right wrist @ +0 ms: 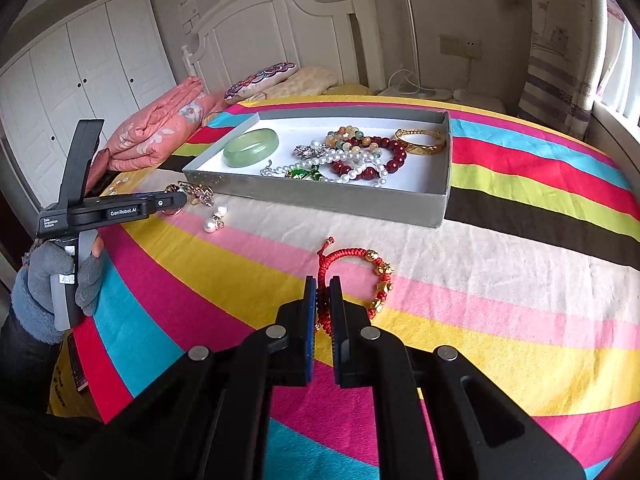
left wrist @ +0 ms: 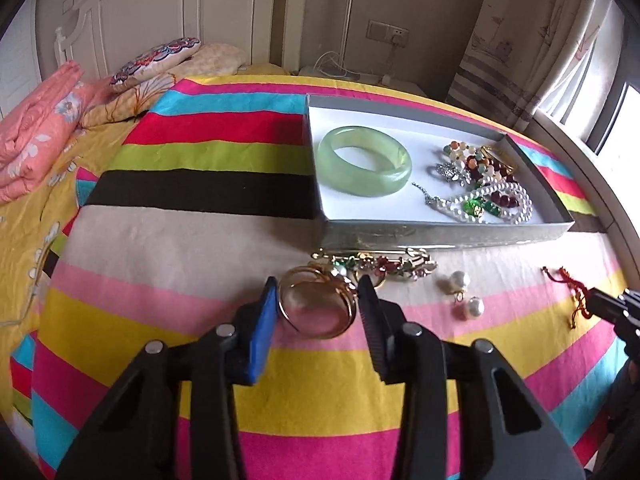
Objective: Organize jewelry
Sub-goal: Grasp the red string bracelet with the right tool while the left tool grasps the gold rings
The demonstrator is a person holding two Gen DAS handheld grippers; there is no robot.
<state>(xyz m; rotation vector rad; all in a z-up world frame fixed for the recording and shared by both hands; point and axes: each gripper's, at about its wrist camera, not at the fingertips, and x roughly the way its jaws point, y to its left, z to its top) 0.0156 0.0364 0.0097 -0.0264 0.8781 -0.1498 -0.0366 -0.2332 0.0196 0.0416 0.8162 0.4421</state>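
Left gripper (left wrist: 318, 300): jaws spread around a gold bangle (left wrist: 316, 306) lying on the bed (left wrist: 200, 240), just before the box (left wrist: 440, 234). Right gripper (right wrist: 322, 300): jaws pinching a red bracelet (right wrist: 360, 276) on the bed, near the box's front wall.

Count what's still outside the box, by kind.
Bangle: 1, gold, between the open left gripper fingers
Earrings: 2, pearl
Cord bracelet: 1, red, right gripper shut on it
Brooch cluster: 1 counted; may be several pieces tangled
Total: 5
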